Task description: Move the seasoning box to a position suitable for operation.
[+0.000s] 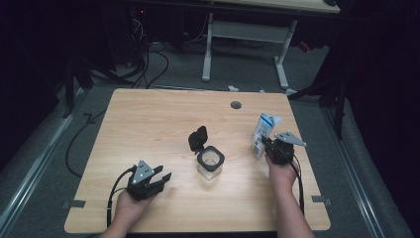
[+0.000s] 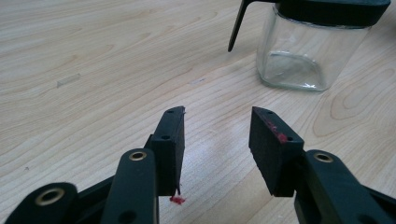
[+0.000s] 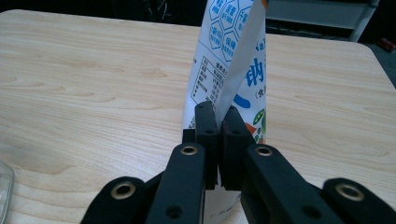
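Nearest the high camera, both forearms entered from the bottom edge of the wooden table (image 1: 148, 114), each hand carrying a gripper.

Left gripper (image 1: 161, 179): observed near the front left of the table, resting low over the wood. Its jaws stood well apart with bare tabletop between them; nothing was held. One pad carried a red smear, and a small red fleck lay on the wood beneath the other jaw. In the left gripper view, its opening pointed toward the glass jar (image 2: 303, 56), which stood ahead and to the right, apart from the jaws.

Glass jar (image 1: 210, 164): upright near the table's centre, clear-walled with a black collar, apparently empty, though the glass was dim in the high view. Its black lid (image 1: 197, 138) stood flipped open behind it, on a hinge arm.

Right gripper (image 1: 268, 147): located toward the right edge of the table. Its jaws were closed tight on a thin side fold of a white and blue printed pouch (image 3: 229, 56). The pouch (image 1: 262, 132) stood upright beyond the gripper, well apart from the jar.

A round grommet hole (image 1: 236, 105) was noted near the far edge.
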The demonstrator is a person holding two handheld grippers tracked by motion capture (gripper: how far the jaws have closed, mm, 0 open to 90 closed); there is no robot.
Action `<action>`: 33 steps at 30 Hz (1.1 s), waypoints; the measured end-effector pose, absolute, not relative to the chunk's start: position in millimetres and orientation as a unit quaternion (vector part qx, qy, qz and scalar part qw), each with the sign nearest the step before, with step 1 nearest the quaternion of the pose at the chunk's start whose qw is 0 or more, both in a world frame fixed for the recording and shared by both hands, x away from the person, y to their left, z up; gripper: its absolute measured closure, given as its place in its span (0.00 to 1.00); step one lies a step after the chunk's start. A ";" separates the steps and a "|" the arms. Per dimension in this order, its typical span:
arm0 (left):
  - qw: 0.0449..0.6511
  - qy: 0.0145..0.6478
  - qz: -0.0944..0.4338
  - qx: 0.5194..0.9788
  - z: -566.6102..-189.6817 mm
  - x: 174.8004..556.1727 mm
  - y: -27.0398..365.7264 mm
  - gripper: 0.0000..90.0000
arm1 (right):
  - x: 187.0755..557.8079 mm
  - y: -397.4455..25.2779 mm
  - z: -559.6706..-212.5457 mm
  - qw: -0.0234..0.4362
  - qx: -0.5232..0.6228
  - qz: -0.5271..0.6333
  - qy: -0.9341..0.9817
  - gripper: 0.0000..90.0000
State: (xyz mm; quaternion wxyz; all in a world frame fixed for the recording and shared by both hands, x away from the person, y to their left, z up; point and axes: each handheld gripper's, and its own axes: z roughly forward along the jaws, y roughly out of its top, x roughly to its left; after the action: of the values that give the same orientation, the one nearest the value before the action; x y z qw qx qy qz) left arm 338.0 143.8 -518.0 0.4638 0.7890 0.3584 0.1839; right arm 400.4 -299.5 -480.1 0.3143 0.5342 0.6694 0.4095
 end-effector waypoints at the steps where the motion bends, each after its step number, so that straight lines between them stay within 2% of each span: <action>1: 0.463 0.358 0.184 0.790 -518.2 338.0 143.6 0.62 | 400.5 -299.5 -479.9 0.313 0.534 0.410 0.670 0.99; 12: 0.466 0.361 0.183 0.787 -518.2 338.6 145.0 0.62 | 392.8 -294.9 -469.8 0.307 0.508 0.419 0.688 0.99; 33: 0.467 0.361 0.186 0.786 -518.1 337.6 143.5 0.62 | 319.4 -269.8 -470.7 0.279 0.417 0.451 0.738 0.99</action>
State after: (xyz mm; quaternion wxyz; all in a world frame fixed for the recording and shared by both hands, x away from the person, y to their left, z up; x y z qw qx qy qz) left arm 337.6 143.5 -518.1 0.4668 0.7857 0.3606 0.1863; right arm 319.4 -269.8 -470.7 0.2788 0.4172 0.7384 0.4506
